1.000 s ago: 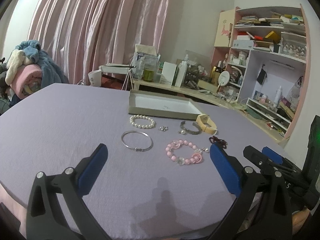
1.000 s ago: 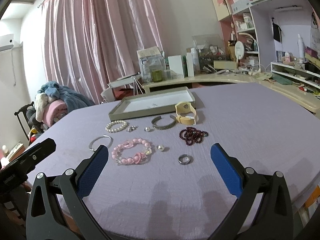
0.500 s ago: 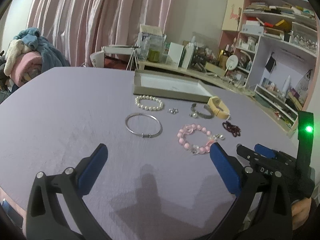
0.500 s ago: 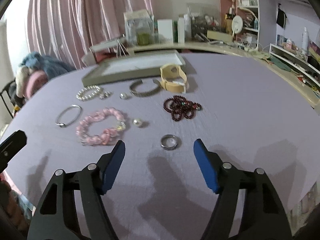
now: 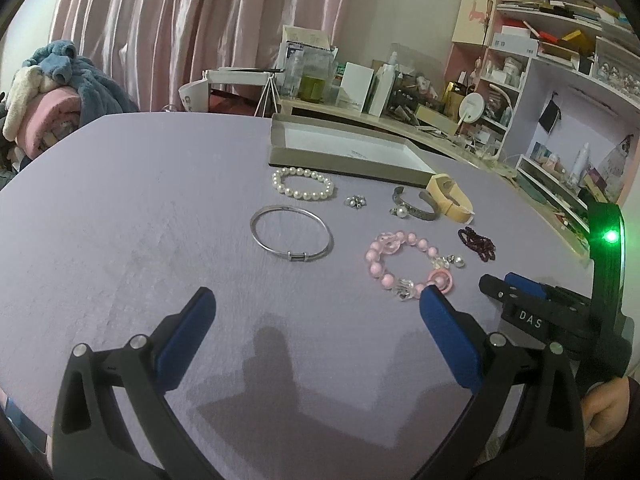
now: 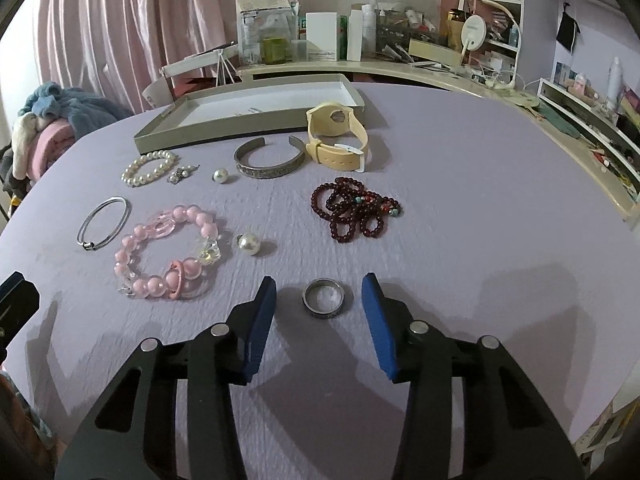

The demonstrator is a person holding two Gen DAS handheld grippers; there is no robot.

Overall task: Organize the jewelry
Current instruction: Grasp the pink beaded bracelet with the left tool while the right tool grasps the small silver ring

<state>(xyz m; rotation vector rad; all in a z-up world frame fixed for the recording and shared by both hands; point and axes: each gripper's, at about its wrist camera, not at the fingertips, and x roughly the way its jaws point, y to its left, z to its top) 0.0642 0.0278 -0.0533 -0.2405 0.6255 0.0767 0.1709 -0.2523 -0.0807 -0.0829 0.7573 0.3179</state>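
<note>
Jewelry lies on the purple table. A silver ring sits between the fingertips of my right gripper, which is open around it, not touching. Beyond it lie a pink bead bracelet, a dark red bead strand, a silver bangle, a pearl bracelet, a grey cuff and a cream watch. A shallow grey tray stands at the back. My left gripper is wide open and empty, short of the silver bangle and pink bracelet.
Two loose pearls and a small earring cluster lie among the bracelets. A cluttered desk and pink shelves stand beyond the table. A pile of blankets lies at the left.
My right gripper has moved forward and down and narrowed around the silver ring. My left gripper has moved a little closer to the jewelry.
</note>
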